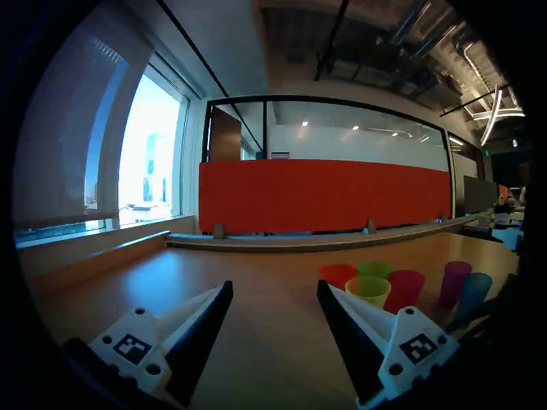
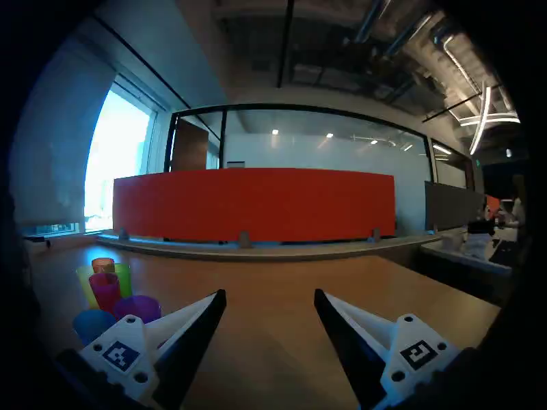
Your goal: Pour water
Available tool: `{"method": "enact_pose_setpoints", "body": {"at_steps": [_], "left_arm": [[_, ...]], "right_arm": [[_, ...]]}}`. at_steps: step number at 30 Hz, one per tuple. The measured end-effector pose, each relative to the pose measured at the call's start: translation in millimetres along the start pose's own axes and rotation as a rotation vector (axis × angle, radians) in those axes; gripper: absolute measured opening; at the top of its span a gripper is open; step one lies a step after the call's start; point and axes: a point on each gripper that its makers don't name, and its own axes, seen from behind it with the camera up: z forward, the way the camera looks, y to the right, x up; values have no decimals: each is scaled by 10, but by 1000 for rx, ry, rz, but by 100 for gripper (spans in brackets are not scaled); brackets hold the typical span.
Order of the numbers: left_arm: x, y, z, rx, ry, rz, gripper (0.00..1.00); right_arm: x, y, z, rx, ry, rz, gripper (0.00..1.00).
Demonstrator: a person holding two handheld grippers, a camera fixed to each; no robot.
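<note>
**Left gripper view, near field.** The left gripper (image 1: 274,287) presents two fingers, set well apart, with nothing between them but bare wooden table (image 1: 205,266). Each finger carries one square marker tag (image 1: 132,347), two tags in all.

**Middle field.** Six plastic cups (image 1: 403,280) stand upright on the table, ahead and to the right of the right-hand finger. There is one of each colour:
- The yellow cup (image 1: 368,288) is nearest, and the fingertip overlaps its lower edge.
- The orange cup (image 1: 336,273) and green cup (image 1: 375,268) stand just behind the yellow one.
- The pink cup (image 1: 406,287) stands just beside the yellow one.
- The purple cup (image 1: 456,279) and blue cup (image 1: 474,292) form a pair further right, close together.

Whether any cup holds water cannot be told.

**Right gripper view, near field.** The right gripper (image 2: 269,294) also shows two fingers spread wide, gripping nothing, with one tag per finger.

**Middle field.** The same six cups stand in a tight cluster to the left of the left-hand finger. Blue (image 2: 93,322) and purple (image 2: 137,307) are nearest, with pink (image 2: 106,290) behind them. Yellow (image 2: 85,280), green (image 2: 124,276) and orange (image 2: 103,264) are farthest.

**Far field.**
- One long red partition (image 1: 321,195) runs along the table's far edge.
- One glass wall (image 1: 355,133) rises behind the partition.
- One bright window (image 1: 147,164) is on the left.
- Strip lights (image 1: 494,113) hang from the ceiling at the upper right.
</note>
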Motion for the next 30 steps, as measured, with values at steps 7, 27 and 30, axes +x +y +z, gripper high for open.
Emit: {"method": "enact_pose_setpoints", "body": {"at_steps": [7,27,30], "left_arm": [[-13,25,4,-6,-22,2,91],[730,36,157,-37,-11,1,92],[880,47,204,-46,-18,-8,92]], "right_arm": [[-41,53,4,2,-14,-16,100],[770,18,110,40,13,-36,100],[913,-3,154,43,4,-30,100]]}}
